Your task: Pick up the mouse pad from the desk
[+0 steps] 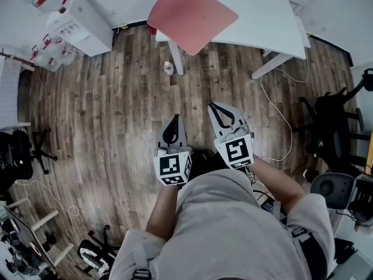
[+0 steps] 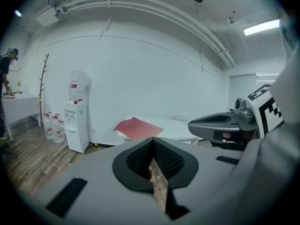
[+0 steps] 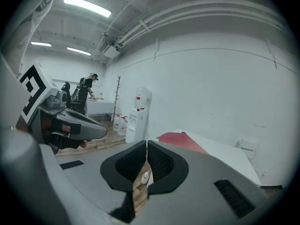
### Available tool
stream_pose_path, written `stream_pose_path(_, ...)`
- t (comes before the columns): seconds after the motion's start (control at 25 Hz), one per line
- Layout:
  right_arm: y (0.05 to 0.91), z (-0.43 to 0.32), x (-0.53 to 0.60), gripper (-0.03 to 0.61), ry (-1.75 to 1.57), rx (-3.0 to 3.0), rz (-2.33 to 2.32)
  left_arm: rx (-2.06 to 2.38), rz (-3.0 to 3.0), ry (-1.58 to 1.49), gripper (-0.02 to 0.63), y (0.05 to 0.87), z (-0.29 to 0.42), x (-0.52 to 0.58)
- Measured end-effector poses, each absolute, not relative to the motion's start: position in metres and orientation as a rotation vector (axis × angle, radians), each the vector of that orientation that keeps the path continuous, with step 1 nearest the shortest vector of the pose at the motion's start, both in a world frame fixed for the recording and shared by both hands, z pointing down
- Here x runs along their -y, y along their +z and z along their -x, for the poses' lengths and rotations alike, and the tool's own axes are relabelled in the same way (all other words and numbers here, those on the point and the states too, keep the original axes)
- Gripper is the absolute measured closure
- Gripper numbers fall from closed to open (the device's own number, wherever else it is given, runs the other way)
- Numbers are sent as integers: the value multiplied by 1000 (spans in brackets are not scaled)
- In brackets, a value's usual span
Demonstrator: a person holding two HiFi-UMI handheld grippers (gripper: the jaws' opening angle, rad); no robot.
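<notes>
Seen from the head view, a person stands on a wood-plank floor [image 1: 116, 109], well back from a white desk [image 1: 262, 16] at the top of the frame. At far left a white water dispenser [image 1: 81, 25] stands against the wall.

Left of centre, the left gripper [image 1: 174, 120] is held out in front of the body. Its jaws are clenched together with nothing between them, only floor showing through the gap behind the tips.

Above and between the two grippers, the red mouse pad [image 1: 192, 17] lies flat on the near left corner of the desk, one corner overhanging the edge. A small crumpled white object [image 1: 168, 67] sits on the floor by the desk leg.

Right of centre, the right gripper [image 1: 217, 111] is likewise closed and empty, pointing toward the desk.

The task appears barely begun: neither gripper is near the pad, which is untouched. The approach, the opening of a gripper, the grasp and the lift all seem left to do.
</notes>
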State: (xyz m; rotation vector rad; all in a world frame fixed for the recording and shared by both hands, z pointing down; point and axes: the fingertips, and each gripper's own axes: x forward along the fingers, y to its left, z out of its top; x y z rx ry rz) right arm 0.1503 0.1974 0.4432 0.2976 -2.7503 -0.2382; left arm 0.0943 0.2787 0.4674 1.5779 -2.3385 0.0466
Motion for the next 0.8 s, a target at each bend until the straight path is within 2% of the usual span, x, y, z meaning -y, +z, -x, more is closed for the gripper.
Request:
stream_pose_path(0.36, 481, -115, -165, 537, 17, 2651, -386, 2196, -1680, 97, 603, 481, -49, -235)
stream_pose_path(0.8, 533, -53, -67, 537, 92, 2605, -434, 2050, -1709, 274, 603, 532, 12, -144)
